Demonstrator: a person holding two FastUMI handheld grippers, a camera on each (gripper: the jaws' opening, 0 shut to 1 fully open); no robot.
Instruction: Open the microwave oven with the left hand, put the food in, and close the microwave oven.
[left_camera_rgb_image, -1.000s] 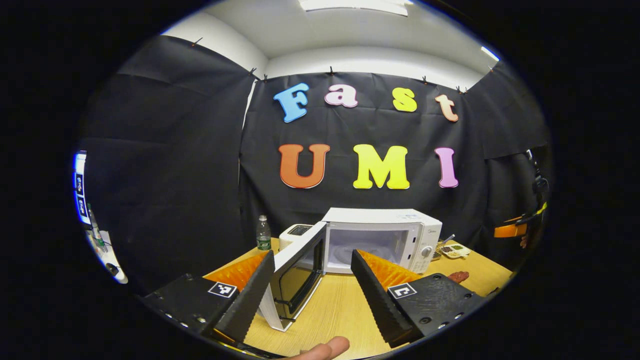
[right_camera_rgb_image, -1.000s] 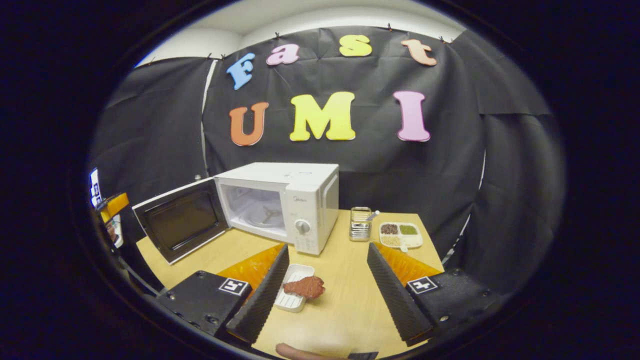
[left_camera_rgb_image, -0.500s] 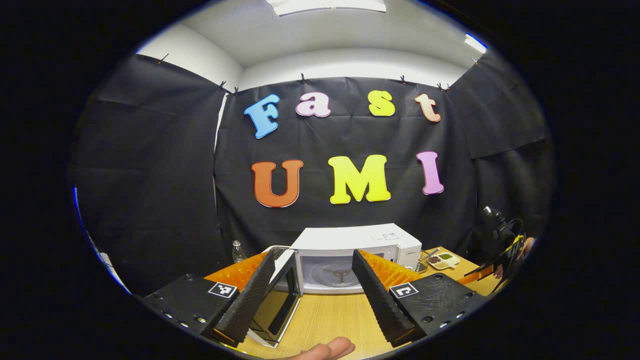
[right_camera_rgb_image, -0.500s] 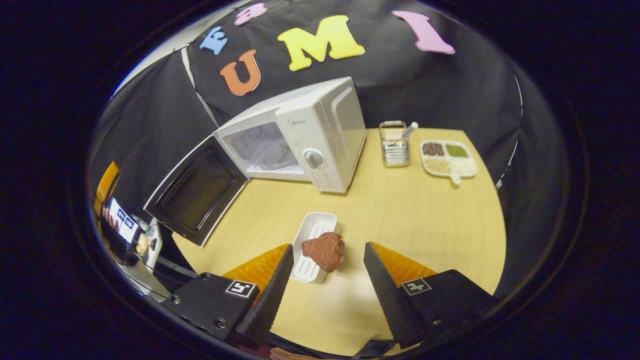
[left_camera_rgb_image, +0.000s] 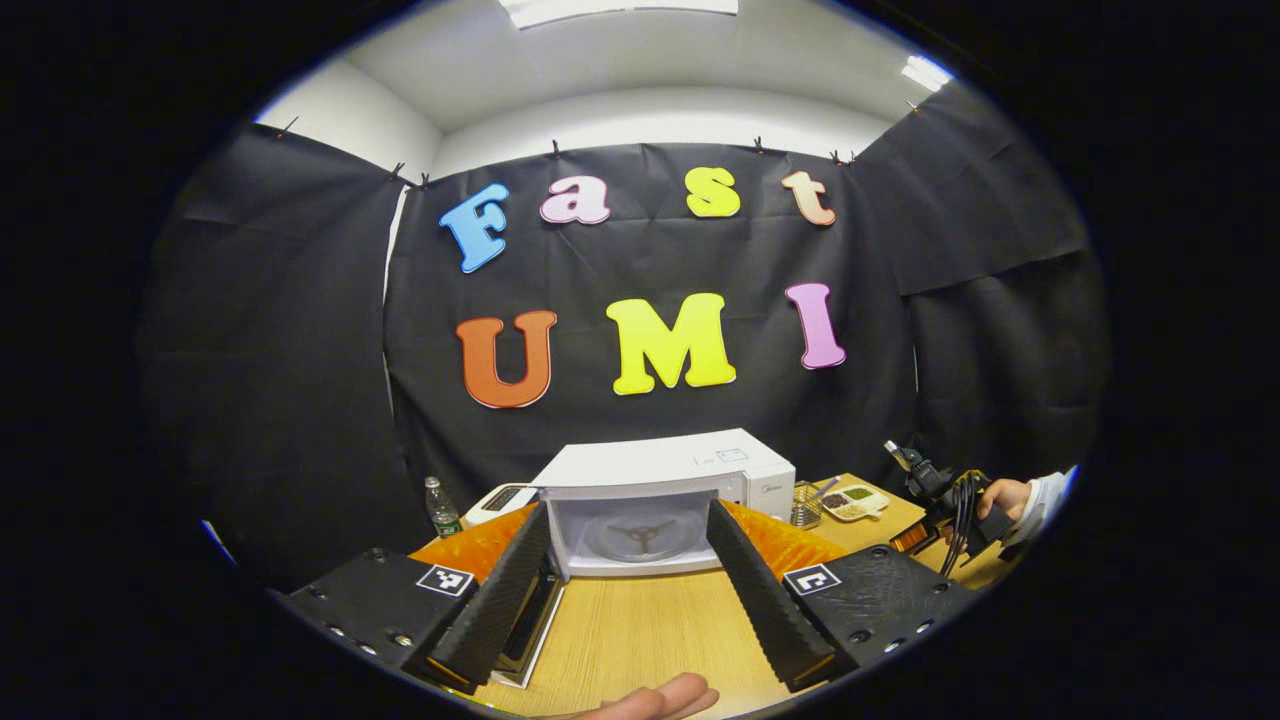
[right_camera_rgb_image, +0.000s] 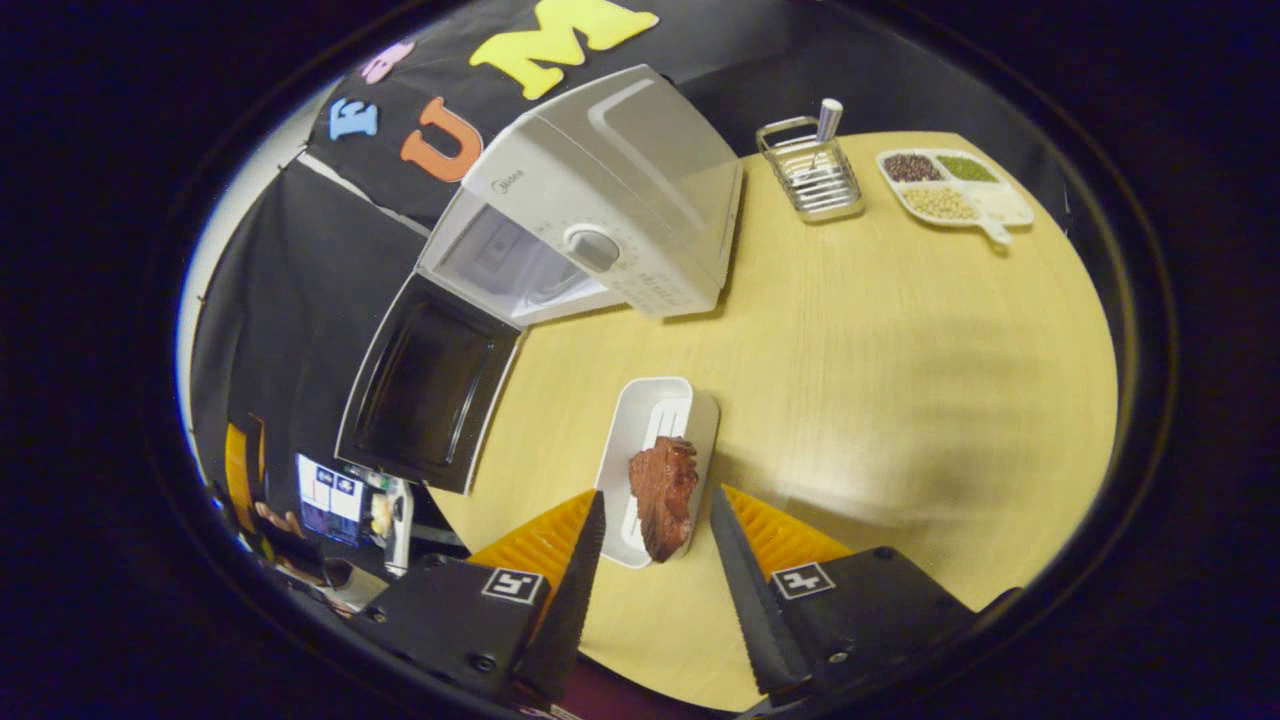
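The white microwave (left_camera_rgb_image: 690, 468) stands at the back of the table with its door (left_camera_rgb_image: 527, 622) swung wide open and its turntable (left_camera_rgb_image: 640, 532) bare. My left gripper (left_camera_rgb_image: 628, 514) is open in front of the cavity, holding nothing. In the right gripper view the microwave (right_camera_rgb_image: 620, 170) and its open door (right_camera_rgb_image: 430, 385) are at the upper left. A reddish-brown piece of food (right_camera_rgb_image: 662, 492) lies on a white tray (right_camera_rgb_image: 650, 420). My right gripper (right_camera_rgb_image: 657, 498) hangs open right over it, with a finger on each side of the food.
A wire holder (right_camera_rgb_image: 810, 175) and a divided dish of beans (right_camera_rgb_image: 950, 190) sit at the far right of the wooden table (right_camera_rgb_image: 900, 380). A bottle (left_camera_rgb_image: 437, 505) and a small white appliance (left_camera_rgb_image: 497, 500) stand left of the microwave. A hand (left_camera_rgb_image: 1005, 497) holds the other gripper.
My right gripper has tilted down and moved in over the tray, so the food now lies between its fingers, which stand closer together. My left gripper has swung to face the cavity.
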